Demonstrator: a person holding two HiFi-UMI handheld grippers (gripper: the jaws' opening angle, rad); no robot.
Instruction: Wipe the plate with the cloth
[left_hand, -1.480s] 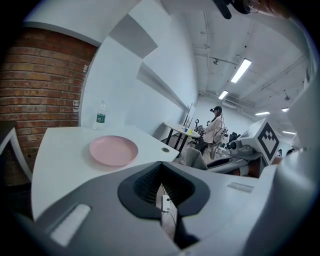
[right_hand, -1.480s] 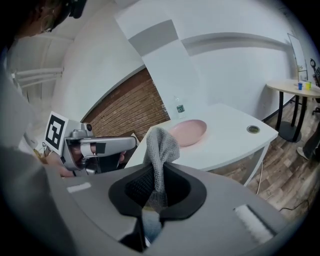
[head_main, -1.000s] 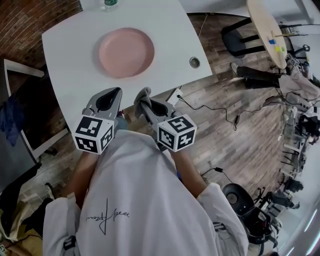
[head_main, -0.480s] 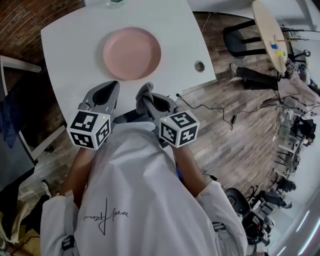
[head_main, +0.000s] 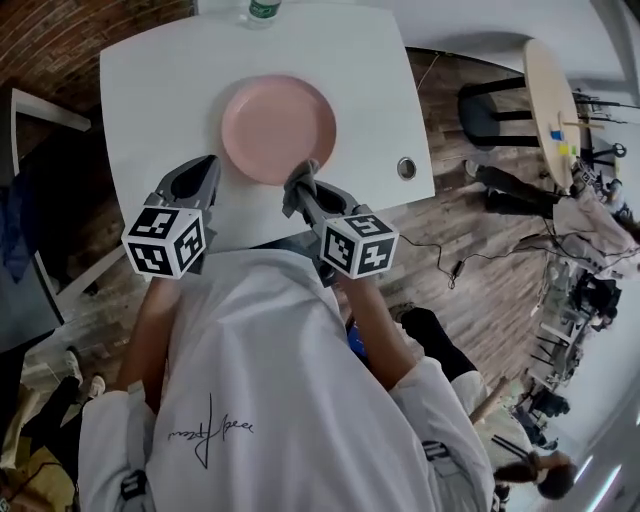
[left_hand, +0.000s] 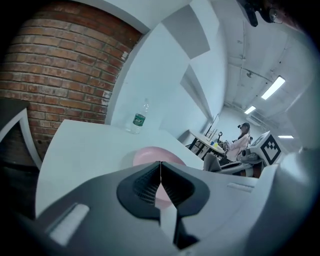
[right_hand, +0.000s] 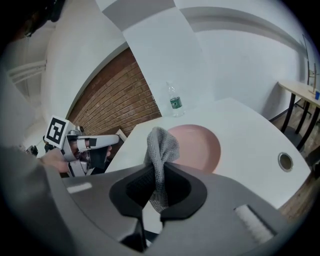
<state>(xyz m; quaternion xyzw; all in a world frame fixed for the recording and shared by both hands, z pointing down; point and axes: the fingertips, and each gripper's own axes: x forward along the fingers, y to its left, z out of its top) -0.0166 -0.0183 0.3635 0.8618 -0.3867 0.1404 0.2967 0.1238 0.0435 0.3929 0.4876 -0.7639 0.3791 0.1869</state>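
Clamped tight on a narrow fold of the grey knitted cloth (right_hand: 161, 142) in the jaws of the right gripper (head_main: 303, 195), with most of the fabric bunched above the tips and a short tail hanging below. Judged likely to lose that fold under a hard drag across the round, shallow pink plate (head_main: 278, 115), or to scrape bare tips on the surface if pressed too low. Pressed together on nothing in the jaws of the left gripper (left_hand: 160, 166), hovering over the near left part of the white rounded bench (head_main: 150, 90), apart from the plate. Probably nothing there to steady against sliding, hence a chance of shoving the plate toward the clear plastic bottle with the green label (head_main: 262, 10) at the far edge. As for looks: matte, evenly pink, with a low raised rim and no visible crumbs or stains. Lying flat mid-bench, its near rim just beside the cloth in the head view; touching or not, impossible to tell.
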